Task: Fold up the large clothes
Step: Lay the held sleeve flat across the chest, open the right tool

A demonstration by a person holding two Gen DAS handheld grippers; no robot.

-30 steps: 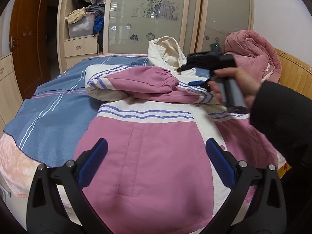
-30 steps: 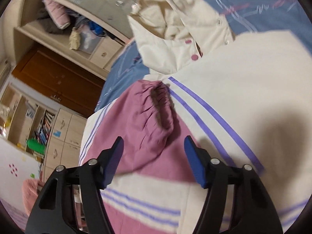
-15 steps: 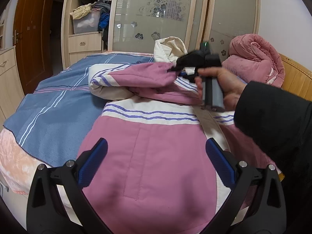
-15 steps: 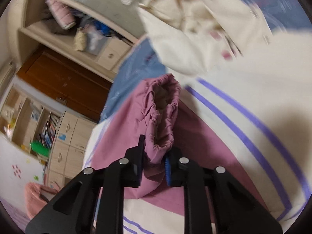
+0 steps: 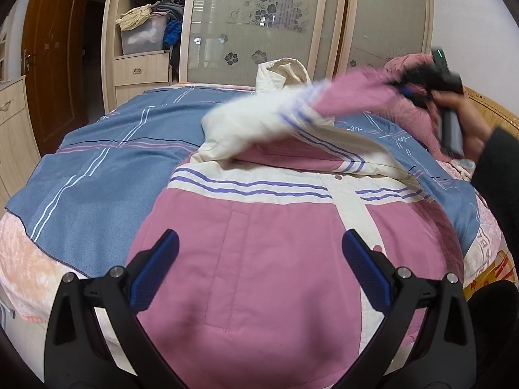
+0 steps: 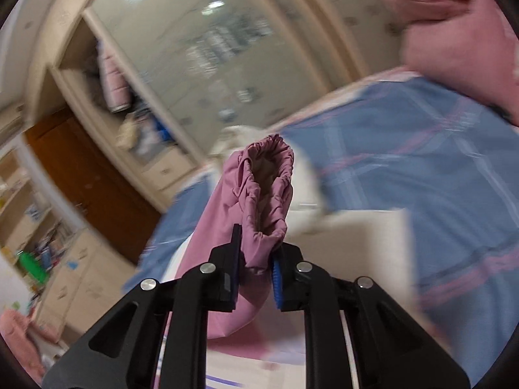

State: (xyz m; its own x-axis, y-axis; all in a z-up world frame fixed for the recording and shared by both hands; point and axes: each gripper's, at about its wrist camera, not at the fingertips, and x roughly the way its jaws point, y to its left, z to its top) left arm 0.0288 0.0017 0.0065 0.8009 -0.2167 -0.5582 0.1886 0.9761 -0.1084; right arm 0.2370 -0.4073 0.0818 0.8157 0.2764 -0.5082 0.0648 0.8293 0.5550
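Sleeve cuff pinched and lifted clear of the jacket on the bed.

Right hand-held gripper (image 6: pixel 258 278) pressed together on the elasticated pink cuff (image 6: pixel 266 191), gathered and puckered, cream lining showing inside; sleeve (image 5: pixel 292 110) strung out, blurred, above the jacket (image 5: pixel 253 259) and off to its right. Left hand-held gripper (image 5: pixel 256 269) spread wide, gripping nothing, low over the jacket's smooth pink quilted front. Jacket flat on the blue striped bed cover (image 5: pixel 97 175), cream hood (image 5: pixel 282 73) at its far end. Risks, as a guess: slick padded fabric slipping from the narrow pinch; puffy sleeve springing back; unpinned body dragged askew.
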